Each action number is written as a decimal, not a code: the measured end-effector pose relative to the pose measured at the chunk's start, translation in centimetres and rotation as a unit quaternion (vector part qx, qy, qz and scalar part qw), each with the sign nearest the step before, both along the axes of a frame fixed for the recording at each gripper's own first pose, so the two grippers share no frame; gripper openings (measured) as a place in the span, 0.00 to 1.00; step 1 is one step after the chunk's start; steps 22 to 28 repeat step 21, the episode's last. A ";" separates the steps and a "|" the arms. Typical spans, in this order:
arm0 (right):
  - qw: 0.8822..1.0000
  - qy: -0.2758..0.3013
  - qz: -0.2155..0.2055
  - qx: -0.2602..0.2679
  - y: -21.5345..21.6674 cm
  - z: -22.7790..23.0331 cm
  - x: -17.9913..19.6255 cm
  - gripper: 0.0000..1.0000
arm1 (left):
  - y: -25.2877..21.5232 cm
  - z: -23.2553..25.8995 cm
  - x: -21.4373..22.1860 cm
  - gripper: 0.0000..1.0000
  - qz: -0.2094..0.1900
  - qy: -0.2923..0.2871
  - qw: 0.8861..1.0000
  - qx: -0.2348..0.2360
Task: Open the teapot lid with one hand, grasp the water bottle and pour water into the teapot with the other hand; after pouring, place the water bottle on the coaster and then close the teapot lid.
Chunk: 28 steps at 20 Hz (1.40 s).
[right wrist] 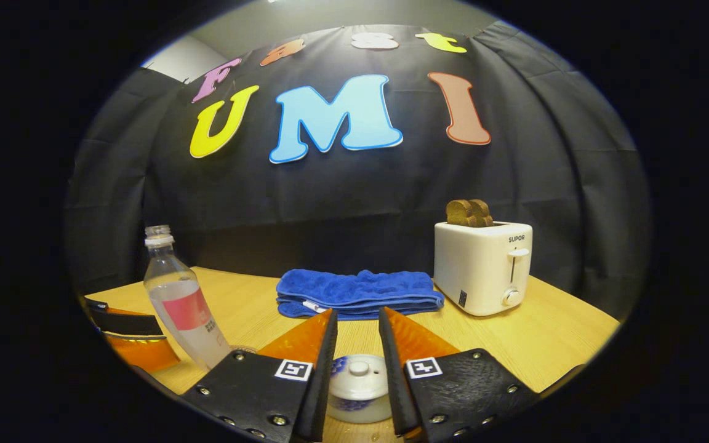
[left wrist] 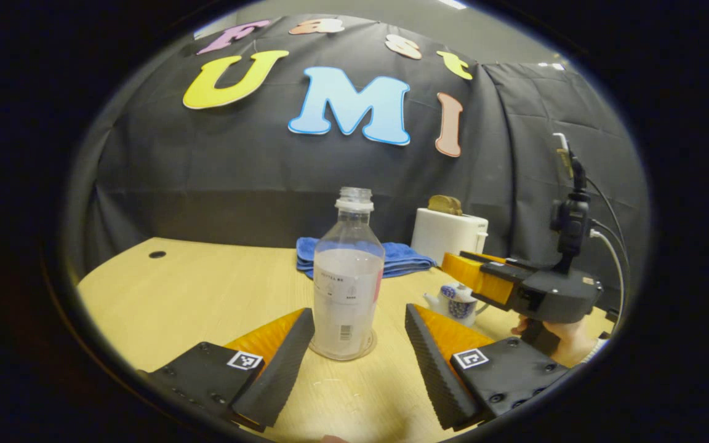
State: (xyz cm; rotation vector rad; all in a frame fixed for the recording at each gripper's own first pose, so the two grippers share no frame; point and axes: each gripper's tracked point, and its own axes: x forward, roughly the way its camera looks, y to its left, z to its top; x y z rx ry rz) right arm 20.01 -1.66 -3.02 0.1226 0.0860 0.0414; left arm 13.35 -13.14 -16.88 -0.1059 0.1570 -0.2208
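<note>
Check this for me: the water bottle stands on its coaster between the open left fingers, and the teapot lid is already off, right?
Not quite: the teapot lid is still on the teapot, as the right gripper view shows. The water bottle does stand on its coaster between the open left gripper.

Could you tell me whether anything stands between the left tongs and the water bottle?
Nothing visible does. In the left gripper view the left tongs are open with the water bottle standing upright just ahead of the gap on its coaster. The teapot and right tongs sit off to one side.
</note>
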 end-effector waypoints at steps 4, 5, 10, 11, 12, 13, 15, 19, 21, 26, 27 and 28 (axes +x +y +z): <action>1.000 -0.006 -0.012 -0.023 0.4 1.4 -3.6 0.64 | 0.9 1.3 -0.7 1.00 0.016 -0.022 1.000 0.005; 0.999 -0.008 -0.018 -0.038 0.4 1.7 -4.7 0.76 | 1.1 1.6 -1.1 1.00 0.021 -0.027 0.999 0.009; 0.996 -0.028 -0.023 -0.081 1.8 3.6 -10.1 0.96 | 1.3 2.5 -4.1 1.00 0.033 -0.034 0.999 0.017; 0.996 -0.034 -0.025 -0.082 2.0 3.9 -11.0 0.96 | 1.1 2.7 -4.7 1.00 0.033 -0.038 0.999 0.018; 0.996 -0.032 -0.026 -0.081 2.2 4.2 -11.7 0.96 | 1.1 3.0 -5.3 1.00 0.034 -0.039 0.998 0.022; 0.996 -0.031 -0.020 -0.078 2.7 4.2 -12.5 0.96 | 1.0 3.1 -5.9 1.00 0.035 -0.041 0.998 0.027; 0.997 -0.024 -0.011 -0.075 3.0 4.4 -13.9 0.96 | 1.0 3.8 -7.0 1.00 0.037 -0.047 0.998 0.034; 0.995 -0.029 -0.027 -0.095 1.8 4.9 -16.5 0.95 | 0.5 5.0 -9.6 1.00 0.045 -0.062 0.996 0.047; 0.994 -0.025 -0.038 -0.100 1.2 4.7 -17.7 0.96 | 0.0 5.5 -10.8 1.00 0.047 -0.066 0.995 0.052; 0.994 -0.025 -0.038 -0.100 1.2 4.7 -17.7 0.96 | 0.0 5.5 -10.8 1.00 0.047 -0.066 0.995 0.052; 0.994 -0.025 -0.038 -0.100 1.2 4.7 -17.7 0.96 | 0.0 5.5 -10.8 1.00 0.047 -0.066 0.995 0.052; 0.994 -0.025 -0.038 -0.100 1.2 4.7 -17.7 0.96 | 0.0 5.5 -10.8 1.00 0.047 -0.066 0.995 0.052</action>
